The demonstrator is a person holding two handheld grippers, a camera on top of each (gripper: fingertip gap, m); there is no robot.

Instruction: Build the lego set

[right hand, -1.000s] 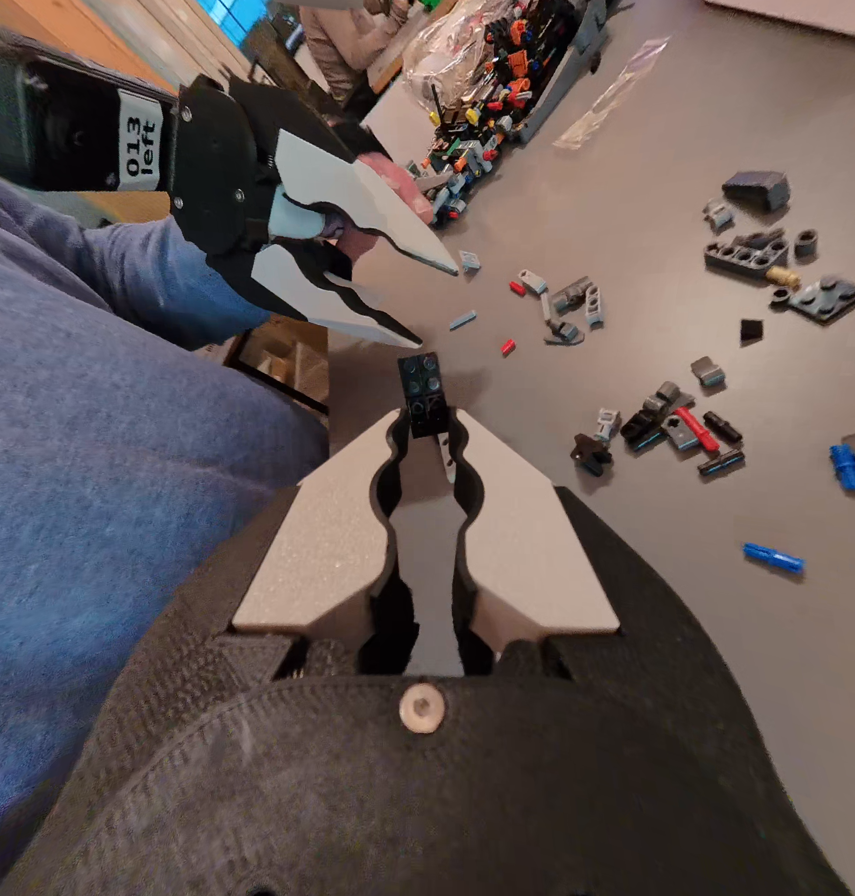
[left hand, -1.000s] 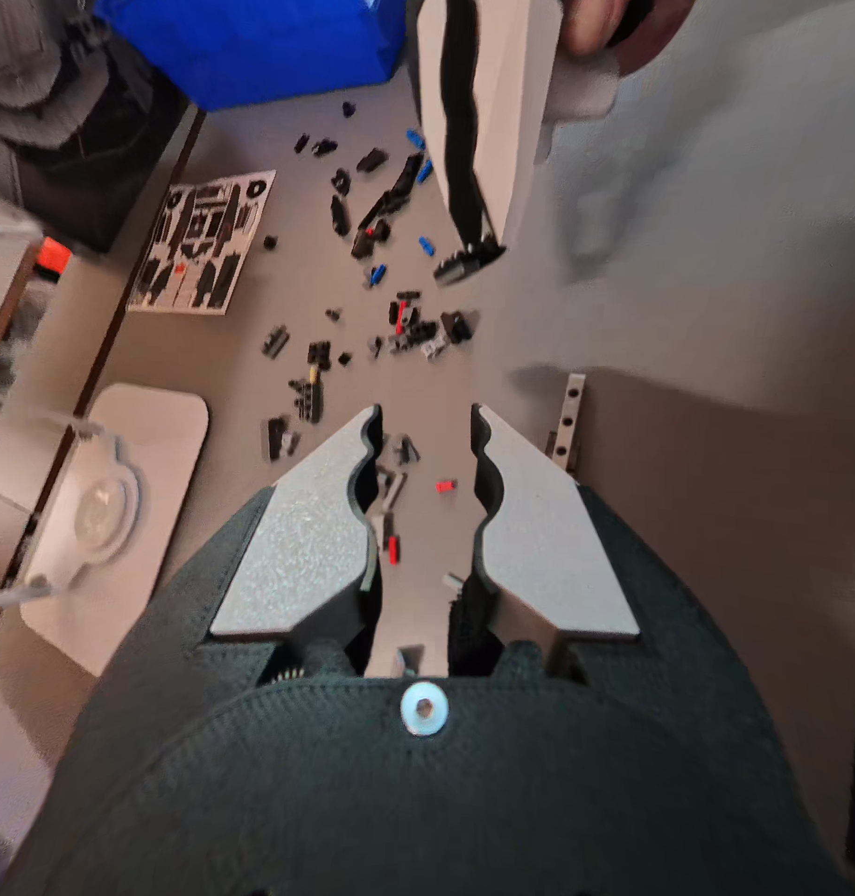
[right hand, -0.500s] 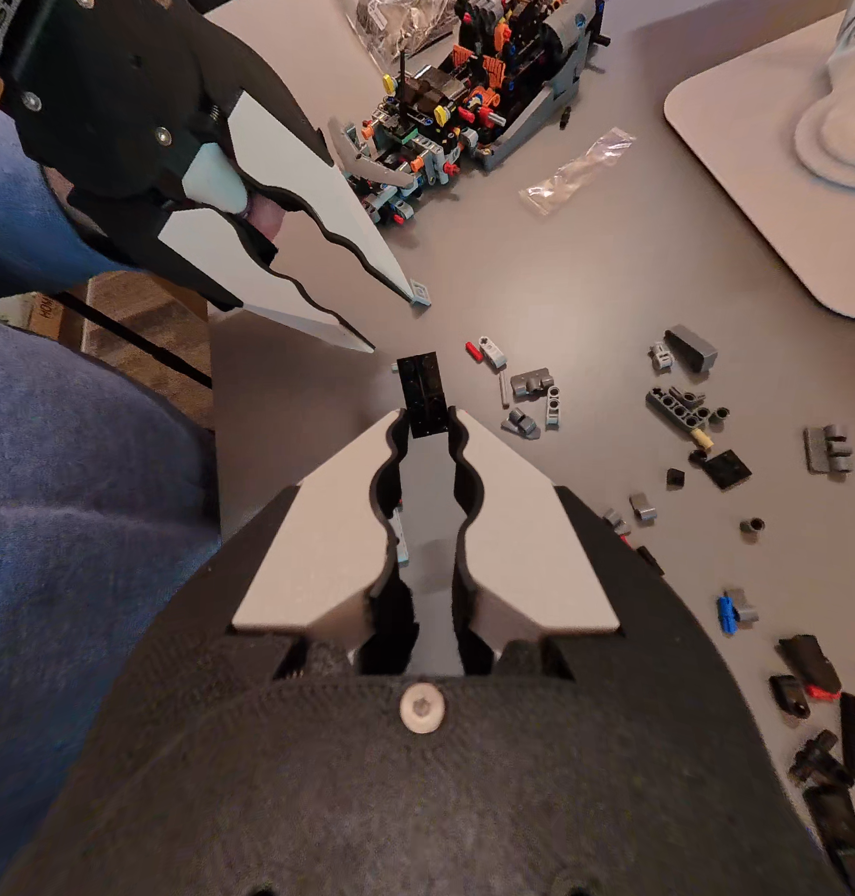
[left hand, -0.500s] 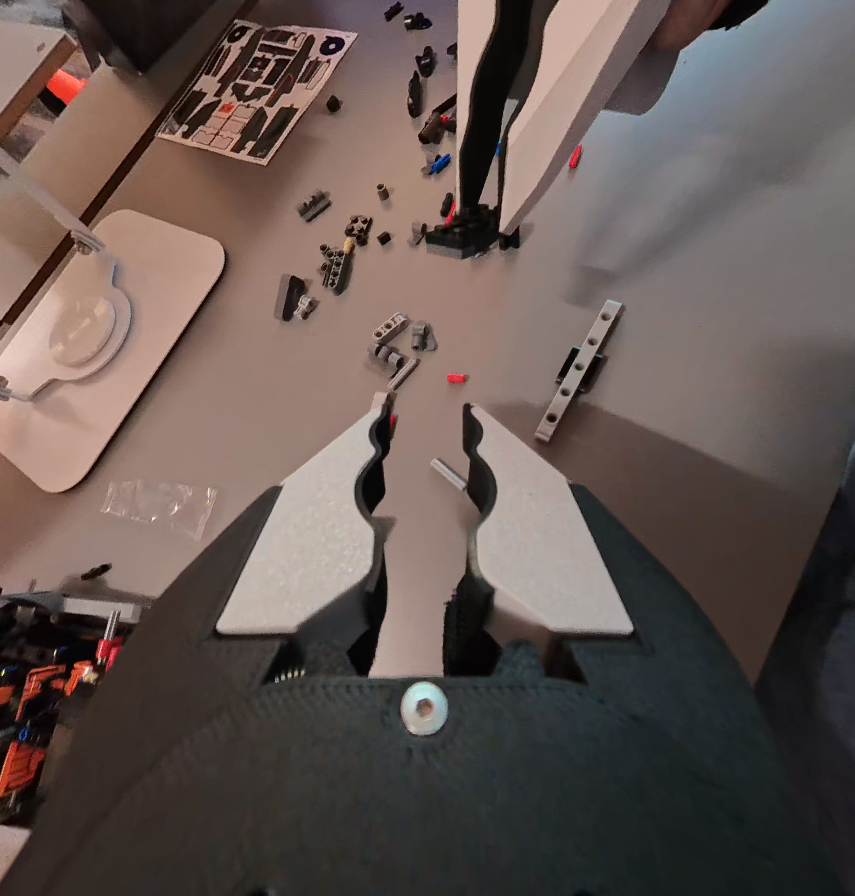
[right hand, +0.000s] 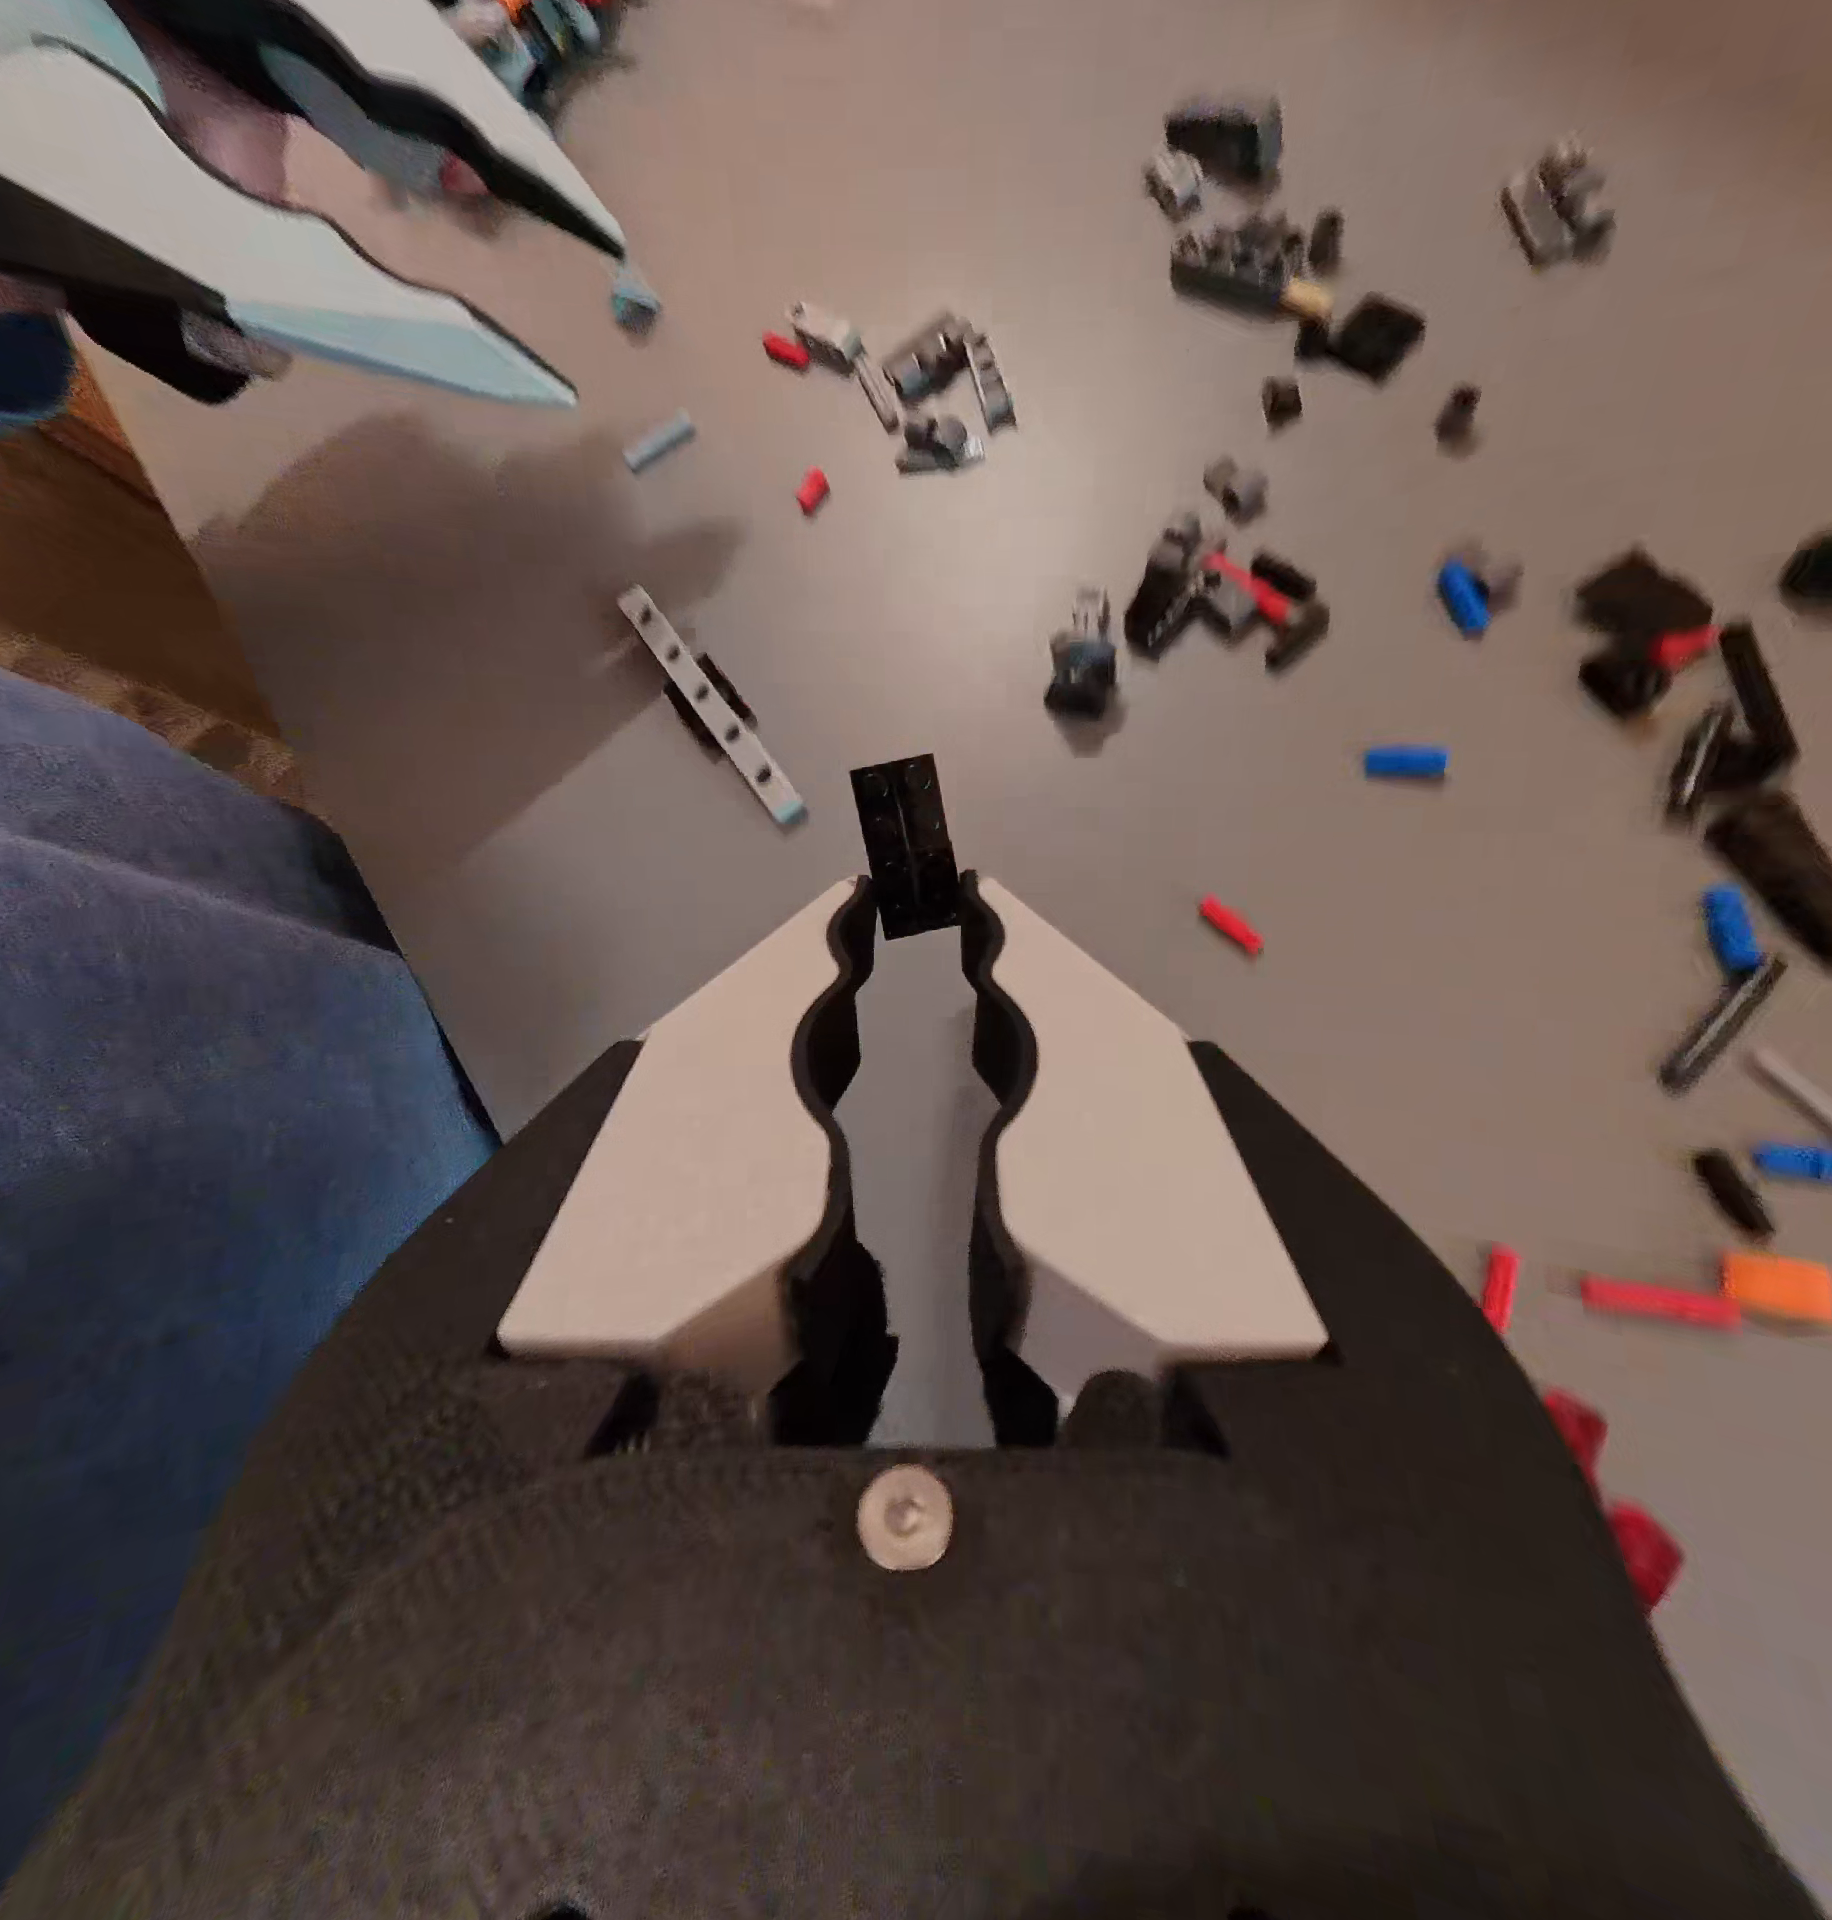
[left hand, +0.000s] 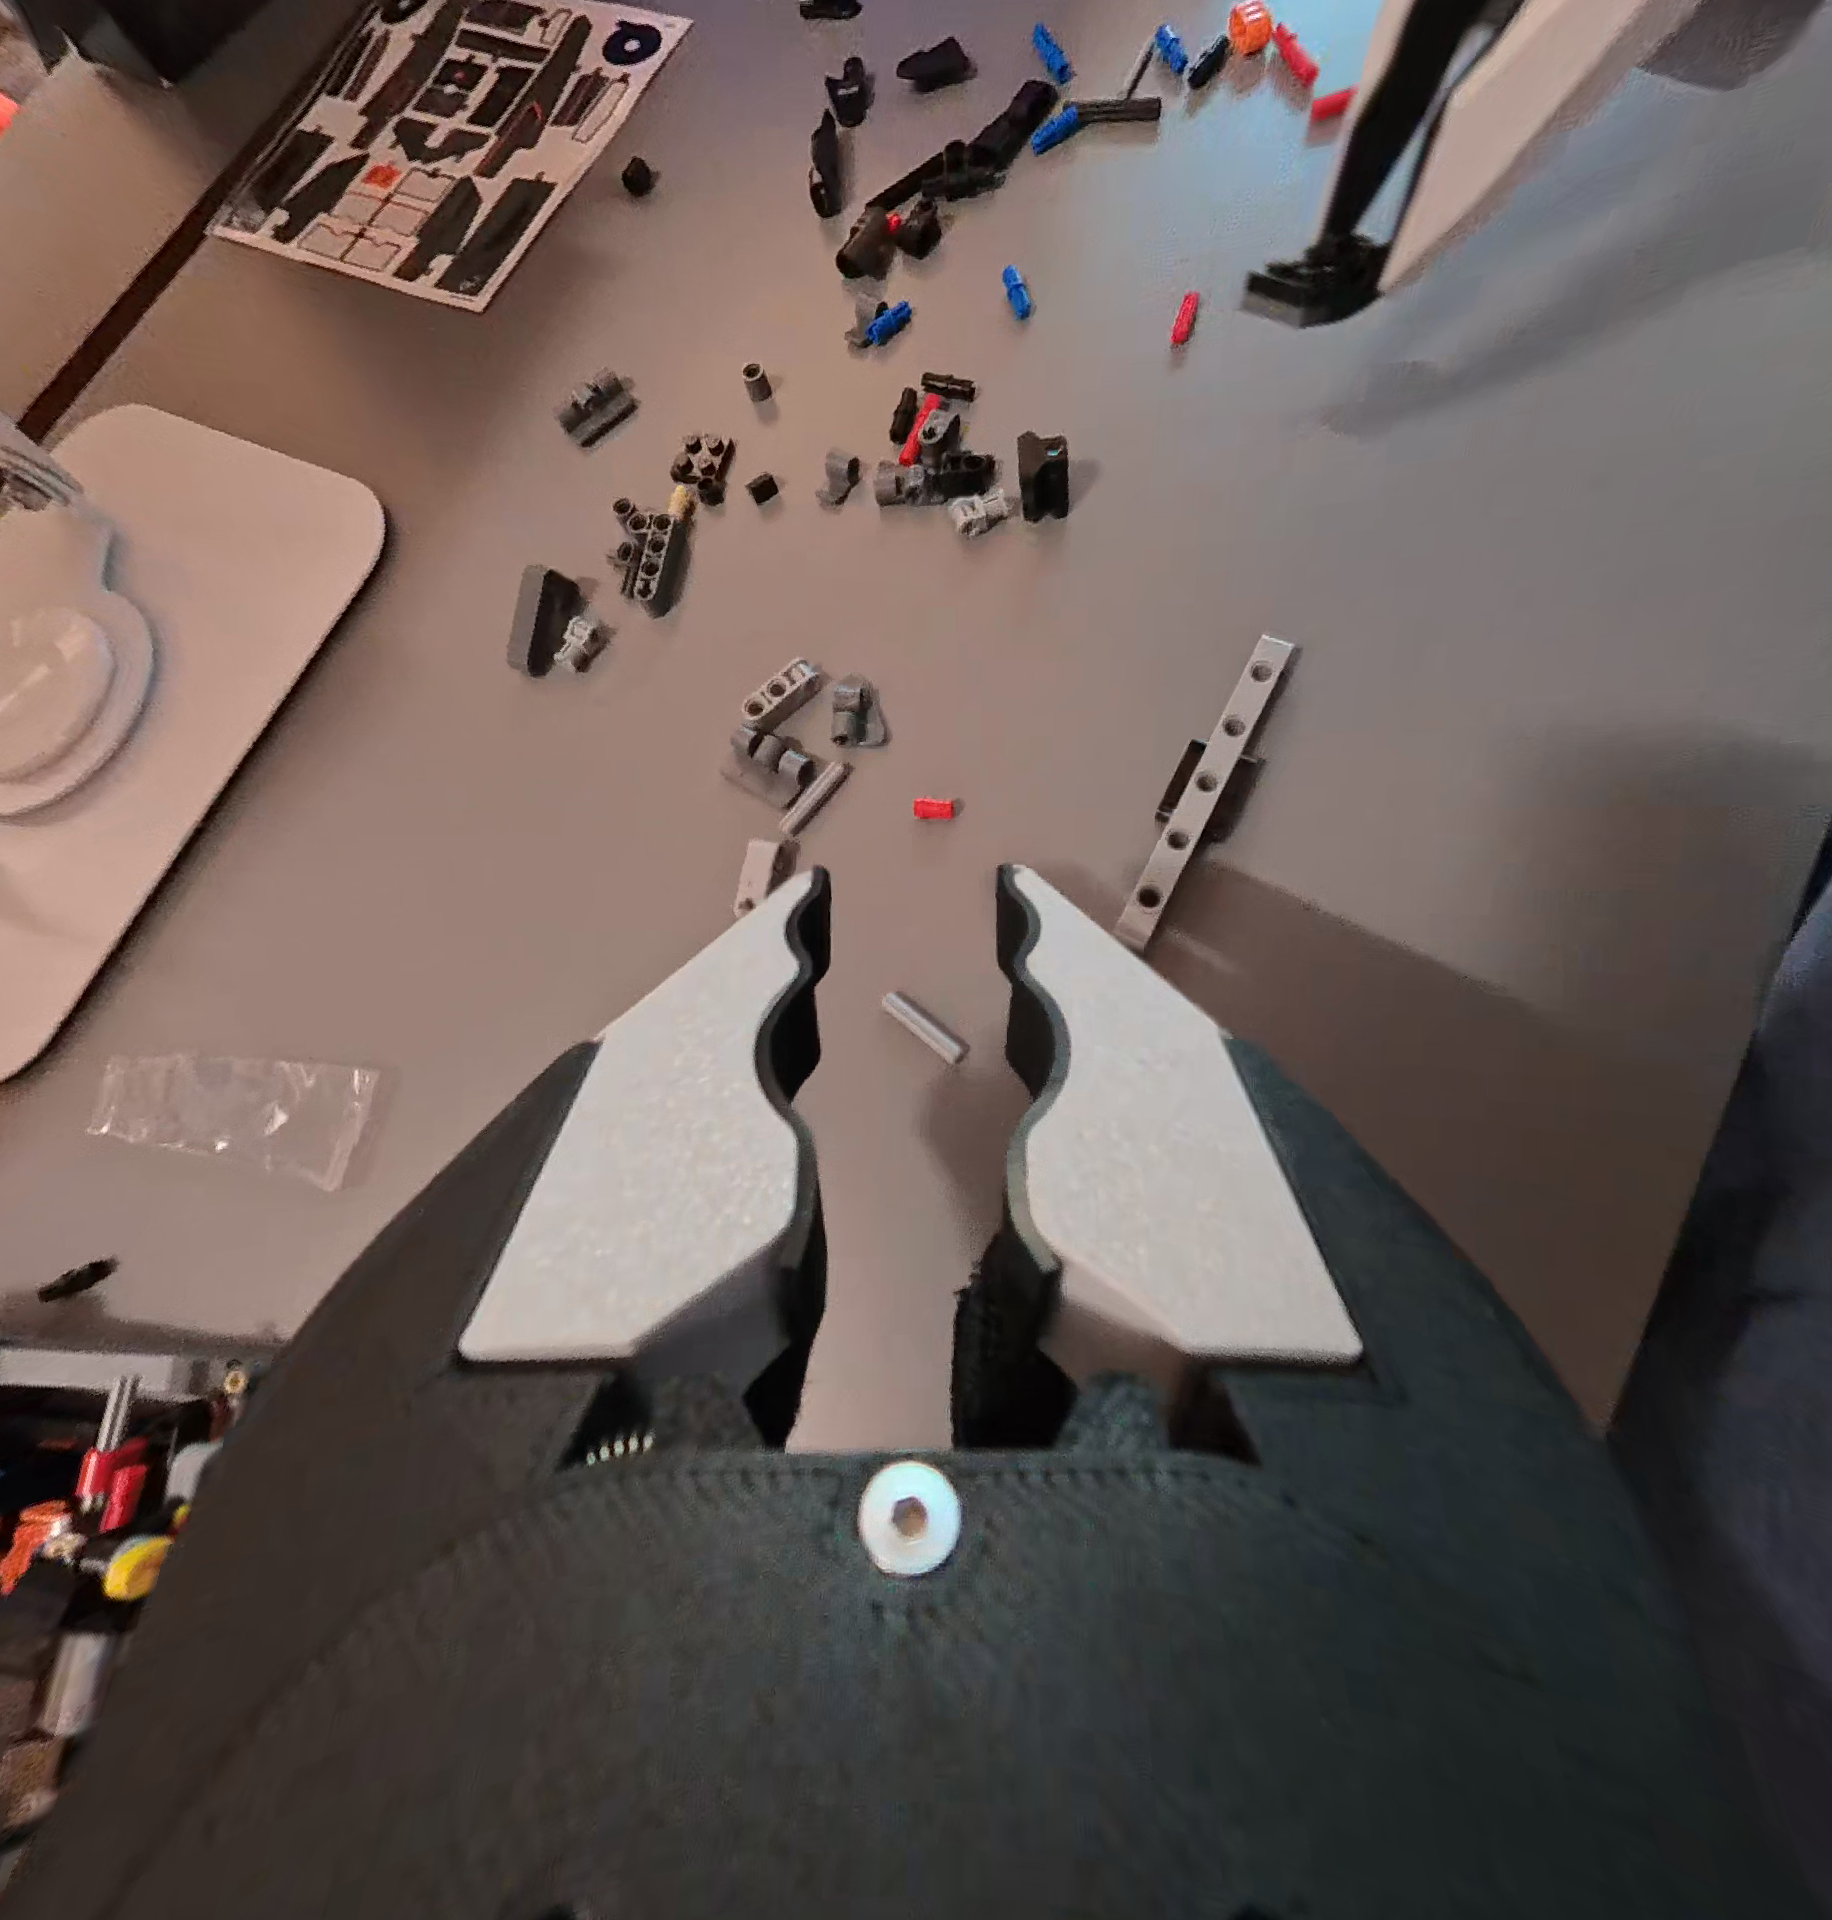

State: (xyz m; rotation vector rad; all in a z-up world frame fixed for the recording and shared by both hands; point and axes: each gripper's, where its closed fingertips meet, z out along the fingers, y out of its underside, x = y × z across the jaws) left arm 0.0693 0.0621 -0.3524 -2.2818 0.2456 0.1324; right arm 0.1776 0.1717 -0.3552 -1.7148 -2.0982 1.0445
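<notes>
A small black brick [right hand: 907, 847] is pinched at the tips of the right gripper [right hand: 914, 894], apparently carried for fitting, while the left gripper [left hand: 912, 904], parted and empty, is hovered over loose pieces at twelve o'clock, a grey pin [left hand: 924, 1027] lying between its fingers.

Right claw [right hand: 914, 894] clamped on black studded brick [right hand: 904, 847] at fingertips, above grey counter [right hand: 995, 665]. Grey holed beam [right hand: 709, 707] just left. Left claw [right hand: 579, 322] upper left, jaws apart. Loose pieces blurred.
</notes>
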